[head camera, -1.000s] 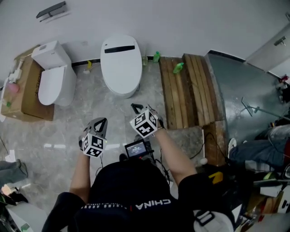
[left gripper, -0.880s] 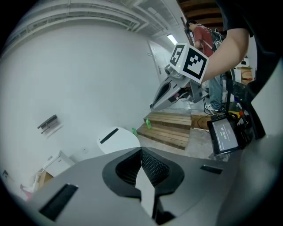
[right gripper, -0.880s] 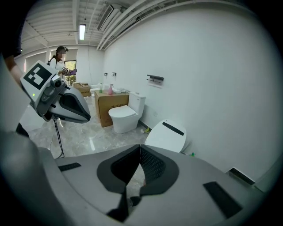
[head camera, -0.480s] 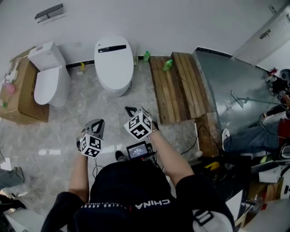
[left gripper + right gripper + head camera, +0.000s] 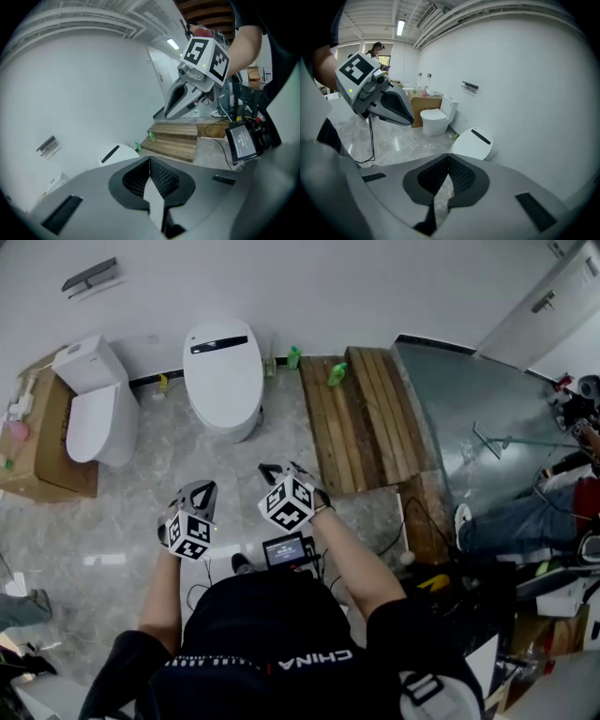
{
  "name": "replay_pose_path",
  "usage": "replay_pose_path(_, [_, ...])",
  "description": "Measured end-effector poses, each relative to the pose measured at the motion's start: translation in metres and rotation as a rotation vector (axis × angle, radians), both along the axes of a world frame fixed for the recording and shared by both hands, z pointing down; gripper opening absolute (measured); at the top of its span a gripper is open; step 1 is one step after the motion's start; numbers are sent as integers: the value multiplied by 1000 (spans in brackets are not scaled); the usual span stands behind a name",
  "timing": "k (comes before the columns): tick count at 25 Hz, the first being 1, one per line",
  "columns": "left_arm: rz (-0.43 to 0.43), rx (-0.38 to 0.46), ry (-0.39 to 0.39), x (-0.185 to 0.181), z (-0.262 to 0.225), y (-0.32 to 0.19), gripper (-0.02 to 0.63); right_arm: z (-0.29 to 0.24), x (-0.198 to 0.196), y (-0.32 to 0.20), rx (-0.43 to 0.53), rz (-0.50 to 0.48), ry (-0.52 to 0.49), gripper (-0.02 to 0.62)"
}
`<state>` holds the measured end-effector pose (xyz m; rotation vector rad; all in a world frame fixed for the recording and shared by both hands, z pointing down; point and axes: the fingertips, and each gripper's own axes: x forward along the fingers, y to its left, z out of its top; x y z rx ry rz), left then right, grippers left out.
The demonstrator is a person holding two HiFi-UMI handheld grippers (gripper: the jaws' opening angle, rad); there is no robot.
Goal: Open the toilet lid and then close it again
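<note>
A white toilet [image 5: 222, 378] with a black strip on its closed lid stands against the far wall. It also shows in the left gripper view [image 5: 117, 153] and in the right gripper view [image 5: 472, 143]. Both grippers are held in front of the person's body, well short of the toilet. My left gripper [image 5: 202, 491] is shut with nothing in it, its jaws meeting at the tips [image 5: 150, 163]. My right gripper [image 5: 272, 470] is also shut and empty [image 5: 449, 161]. Each gripper view shows the other gripper hanging in the air.
A second white toilet [image 5: 94, 413] stands left of the first, beside a cardboard box [image 5: 42, 451]. A wooden pallet [image 5: 352, 418] and a metal sheet [image 5: 459, 418] lie to the right. Green bottles [image 5: 336, 374] stand at the wall. Cables and clutter fill the right side.
The head view has swung, so both toilets and the pallet have slid left in the picture. Both grippers moved along with the person and stayed shut and empty.
</note>
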<state>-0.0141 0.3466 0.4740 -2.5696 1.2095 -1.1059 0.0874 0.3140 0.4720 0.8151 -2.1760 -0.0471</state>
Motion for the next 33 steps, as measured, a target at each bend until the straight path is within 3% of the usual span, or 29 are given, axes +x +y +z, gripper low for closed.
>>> replay_pose_path(10, [-44, 5, -31, 17, -8, -8, 11, -5, 7, -8, -13, -10, -73, 14])
replay_pose_path(33, [-50, 27, -38, 20, -12, -26, 11, -6, 6, -27, -12, -32, -79, 14])
